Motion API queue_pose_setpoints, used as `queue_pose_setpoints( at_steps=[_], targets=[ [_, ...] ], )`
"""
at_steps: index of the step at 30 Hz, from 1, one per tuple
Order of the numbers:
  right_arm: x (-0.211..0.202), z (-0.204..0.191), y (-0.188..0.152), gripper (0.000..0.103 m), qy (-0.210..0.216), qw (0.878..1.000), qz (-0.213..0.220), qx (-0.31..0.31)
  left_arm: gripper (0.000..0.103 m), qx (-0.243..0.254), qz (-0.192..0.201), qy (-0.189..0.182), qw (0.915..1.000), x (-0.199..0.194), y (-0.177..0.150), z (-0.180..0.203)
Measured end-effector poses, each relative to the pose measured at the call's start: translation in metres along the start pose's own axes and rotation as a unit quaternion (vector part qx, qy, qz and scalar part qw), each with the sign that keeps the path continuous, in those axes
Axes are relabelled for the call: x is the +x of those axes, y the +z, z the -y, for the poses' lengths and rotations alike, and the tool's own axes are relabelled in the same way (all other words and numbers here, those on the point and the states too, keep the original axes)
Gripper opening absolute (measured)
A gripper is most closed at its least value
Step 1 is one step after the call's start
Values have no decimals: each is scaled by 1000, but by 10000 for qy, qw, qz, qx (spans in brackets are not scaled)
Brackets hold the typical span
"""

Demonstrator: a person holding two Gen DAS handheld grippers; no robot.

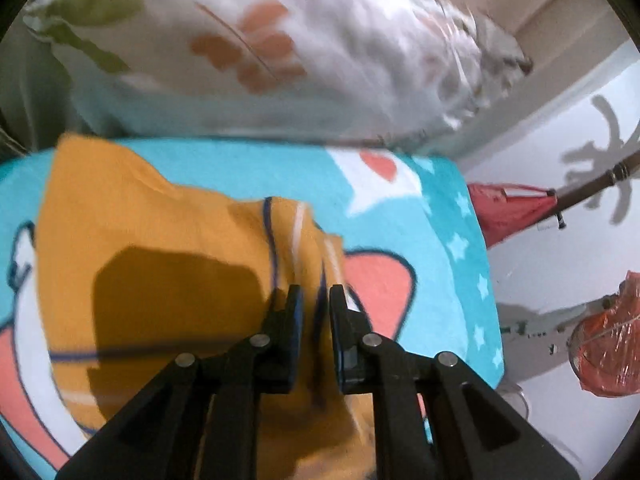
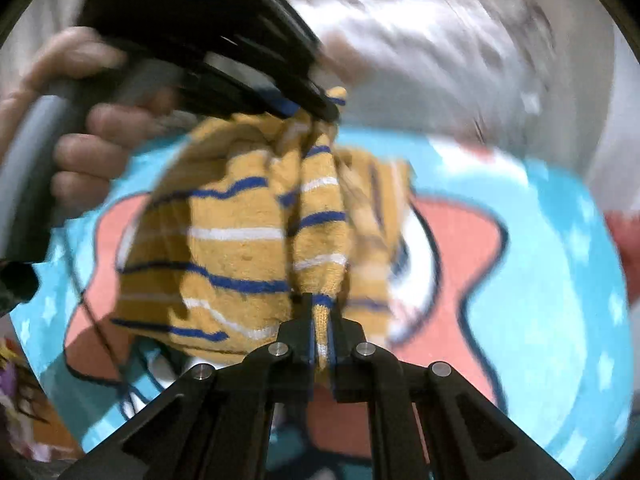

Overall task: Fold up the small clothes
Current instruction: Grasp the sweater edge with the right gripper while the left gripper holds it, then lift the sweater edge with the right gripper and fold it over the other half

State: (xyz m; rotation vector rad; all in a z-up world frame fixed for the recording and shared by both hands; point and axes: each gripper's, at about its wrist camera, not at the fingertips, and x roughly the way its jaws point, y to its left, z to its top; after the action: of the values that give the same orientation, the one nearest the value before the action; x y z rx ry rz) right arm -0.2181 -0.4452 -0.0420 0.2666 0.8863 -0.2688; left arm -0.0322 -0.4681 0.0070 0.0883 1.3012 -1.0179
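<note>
From the left wrist camera, the left gripper (image 1: 316, 296) pinches a bunched fold of a mustard-yellow knitted garment with blue and white stripes (image 1: 160, 248), its black fingers drawn close with the cloth caught between them. The garment lies spread over a turquoise fleece blanket printed with white stars and a coral-pink cartoon shape (image 1: 452, 216), a dark shadow cast across the yellow knit. No brand, label or writing can be read in either view. Behind the blanket sits a white pillow with orange flower and green leaf prints (image 1: 256, 48), blurred. To the right, a white floor (image 1: 540, 264) carries a red cloth item on a dark pole (image 1: 512, 208) and a crumpled red plastic bag (image 1: 612, 344). From the right wrist camera, the right gripper (image 2: 323, 320) clamps a narrow striped end of the same garment (image 2: 240, 248), which hangs bunched and lifted between the two tools above the blanket (image 2: 540, 264). At upper left the left gripper (image 2: 316, 110) grips the garment's top edge, held by the person's bare left hand (image 2: 84, 148) around a grey handle. The background there is a blur of white fabric.
</note>
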Motion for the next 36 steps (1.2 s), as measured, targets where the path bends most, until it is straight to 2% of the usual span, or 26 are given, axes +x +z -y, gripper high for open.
queue_pose_setpoints(
  at_steps=[1,3,5,7,9,11,15,19,21,22,23,25,26,30,32,33,36],
  targets=[
    [2,6,-4,5,77,9999,-80,83,13,26,-1,-4,10000,-2,-3,3],
    [1,16,-7,7,313,9992,-156,209,26,79,112,66,9999,-18,-10,5],
    [-5,24,-4,9,585,9979,-140,256,56,28,348,227,9991,-43,-18,0],
    [-17,35,5,12,742,9967,11,328,64,-96,582,444,9973,-70,-30,-14],
    [-26,45,15,25,849,9950,195,489,65,-269,696,734,9945,-88,-47,-32],
    [-30,59,36,32,1121,9898,381,797,65,-443,723,1042,9909,-98,-62,-50],
    [-8,67,63,33,1828,9742,186,1308,65,-685,725,1381,9854,-101,-93,-73],
    [48,59,83,33,1925,9705,-362,1407,65,-545,634,1581,9839,-86,-111,-71],
    [77,62,89,8,2254,9580,-765,1599,65,-395,492,1765,9823,-71,-118,-66],
    [82,64,93,7,2392,9530,-827,1668,65,-313,410,1885,9807,-62,-122,-63],
    [80,67,98,7,2431,9528,-712,1674,65,-263,366,1939,9800,-55,-124,-59],
    [67,73,111,7,2369,9575,-414,1595,65,-289,216,1948,9802,-44,-132,-60],
    [64,73,117,7,2195,9635,-356,1493,65,-369,144,1901,9810,-39,-135,-63],
    [92,56,115,7,1283,9851,-704,903,66,-521,-9,1770,9828,-27,-141,-69],
    [103,48,104,7,1109,9873,-844,758,66,-501,-35,1671,9847,-30,-141,-70],
    [103,47,102,7,1064,9884,-760,771,66,-514,-45,1565,9863,-35,-140,-72],
    [97,52,107,8,1124,9856,-775,1002,66,-599,222,1254,9901,-62,-134,-81]
  ],
)
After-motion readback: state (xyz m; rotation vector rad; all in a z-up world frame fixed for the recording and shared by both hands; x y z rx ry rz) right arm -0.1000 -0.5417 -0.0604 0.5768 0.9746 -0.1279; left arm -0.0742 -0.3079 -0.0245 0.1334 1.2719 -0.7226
